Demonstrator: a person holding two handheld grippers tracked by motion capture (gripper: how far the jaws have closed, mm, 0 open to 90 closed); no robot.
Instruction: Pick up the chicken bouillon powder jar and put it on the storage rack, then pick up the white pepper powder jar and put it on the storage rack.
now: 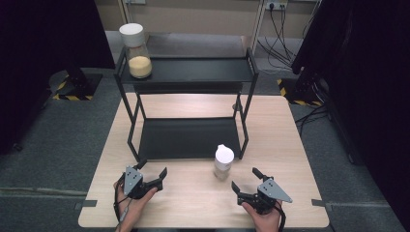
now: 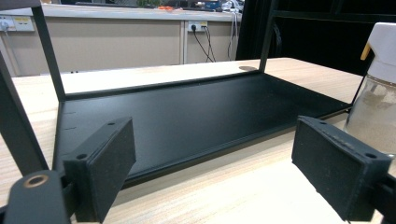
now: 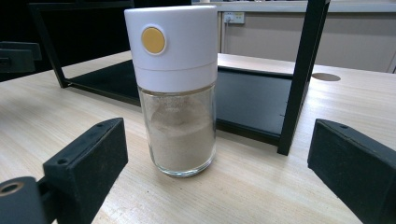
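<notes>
1. Resting low on the counter (image 1: 193,193), the left gripper (image 1: 153,175) has its jaws wide apart and holds nothing.
2. Behind it stands a black rack (image 1: 188,137) with two shelves. A tall jar (image 1: 135,50) with yellow grains sits on the top shelf, at its left end.
3. The small shaker (image 1: 224,162) with the white cap stands upright on the counter, just in front of the rack's right leg.
4. The right gripper (image 1: 246,186) is near the shaker, not touching it. Its jaws are wide apart and empty too.
5. The shaker is glass and narrow, I think. A bump from one jaw could tip it over. It could also knock against the rack's leg.
6. The counter is pale wood. The floor is grey, and cables hang by the far wall.
</notes>
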